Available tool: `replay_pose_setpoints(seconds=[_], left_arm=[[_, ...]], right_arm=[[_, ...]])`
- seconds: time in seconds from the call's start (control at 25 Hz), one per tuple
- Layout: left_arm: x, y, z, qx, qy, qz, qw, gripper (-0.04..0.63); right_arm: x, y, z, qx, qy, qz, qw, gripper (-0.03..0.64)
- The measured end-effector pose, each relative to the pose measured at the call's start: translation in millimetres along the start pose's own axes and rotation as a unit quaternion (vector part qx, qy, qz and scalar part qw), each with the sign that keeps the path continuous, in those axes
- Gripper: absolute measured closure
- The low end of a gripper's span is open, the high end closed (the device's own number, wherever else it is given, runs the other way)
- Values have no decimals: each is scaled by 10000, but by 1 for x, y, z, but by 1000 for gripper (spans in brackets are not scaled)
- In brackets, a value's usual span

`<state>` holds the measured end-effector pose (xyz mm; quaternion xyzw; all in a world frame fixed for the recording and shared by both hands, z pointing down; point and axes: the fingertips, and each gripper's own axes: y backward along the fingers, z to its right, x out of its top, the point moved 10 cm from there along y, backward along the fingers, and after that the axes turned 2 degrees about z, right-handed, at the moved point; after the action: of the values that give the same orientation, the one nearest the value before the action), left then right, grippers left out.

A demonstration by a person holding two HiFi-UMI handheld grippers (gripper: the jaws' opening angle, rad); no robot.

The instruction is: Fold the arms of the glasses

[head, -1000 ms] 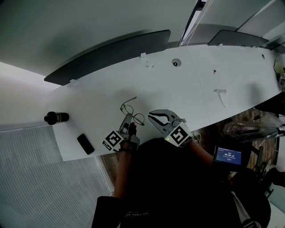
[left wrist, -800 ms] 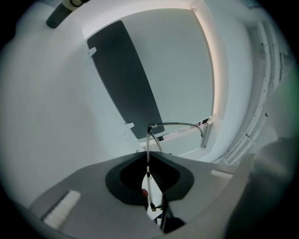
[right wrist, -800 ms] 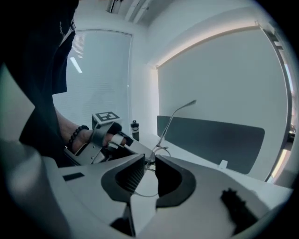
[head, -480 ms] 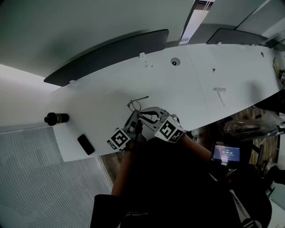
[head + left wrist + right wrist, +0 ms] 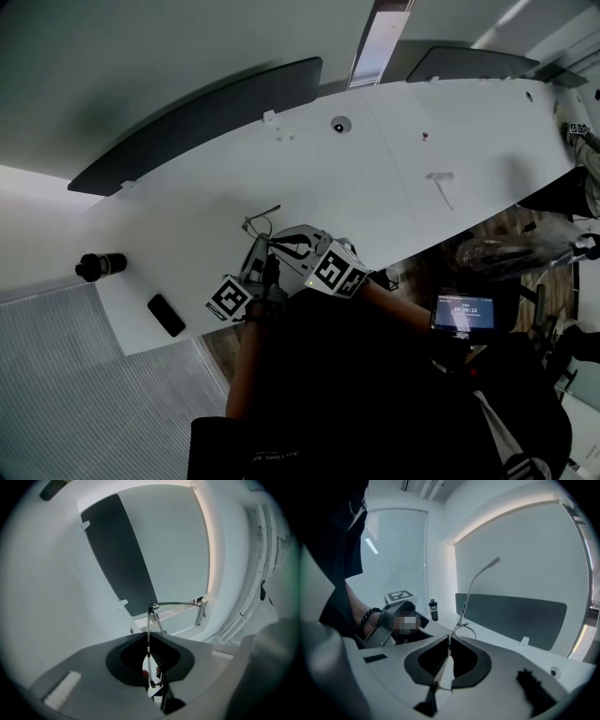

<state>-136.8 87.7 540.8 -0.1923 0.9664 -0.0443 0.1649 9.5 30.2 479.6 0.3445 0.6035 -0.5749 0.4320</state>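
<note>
The glasses [image 5: 259, 224] are held over the near part of the table [image 5: 403, 178], between the two grippers. Whether they are clear of the surface cannot be told.

The left gripper [image 5: 255, 253] is clenched on the glasses. In the left gripper view a thin wire of the frame is seen pinched between the closed jaws. From there the wire rises and bends across to the right.

The right gripper [image 5: 279, 247] is placed just beside the left one, the tips nearly meeting. It is likewise closed on the glasses. In the right gripper view the jaws are seen together at their tips on the wire, close to a lens rim. One arm [image 5: 480, 578] is seen standing up and away from that point, unfolded.

A dark bottle [image 5: 97, 265] is seen lying at the left end of the table. A phone [image 5: 166, 315] is seen near it, closer to the near edge, and both are well apart from the glasses. A dark panel [image 5: 197, 117] is seen along the far edge.
</note>
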Motion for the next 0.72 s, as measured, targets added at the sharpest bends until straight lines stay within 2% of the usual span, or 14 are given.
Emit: replay_pose_setpoints(seconds=[0.2, 0.72], left_arm=[[-4, -1, 2, -5, -66, -41, 10000, 572], [-4, -5, 2, 129, -457, -245, 9986, 571]], right_arm=[[1, 5, 0, 8, 36, -13, 10000, 595], [-8, 7, 3, 101, -518, 15, 9986, 595]])
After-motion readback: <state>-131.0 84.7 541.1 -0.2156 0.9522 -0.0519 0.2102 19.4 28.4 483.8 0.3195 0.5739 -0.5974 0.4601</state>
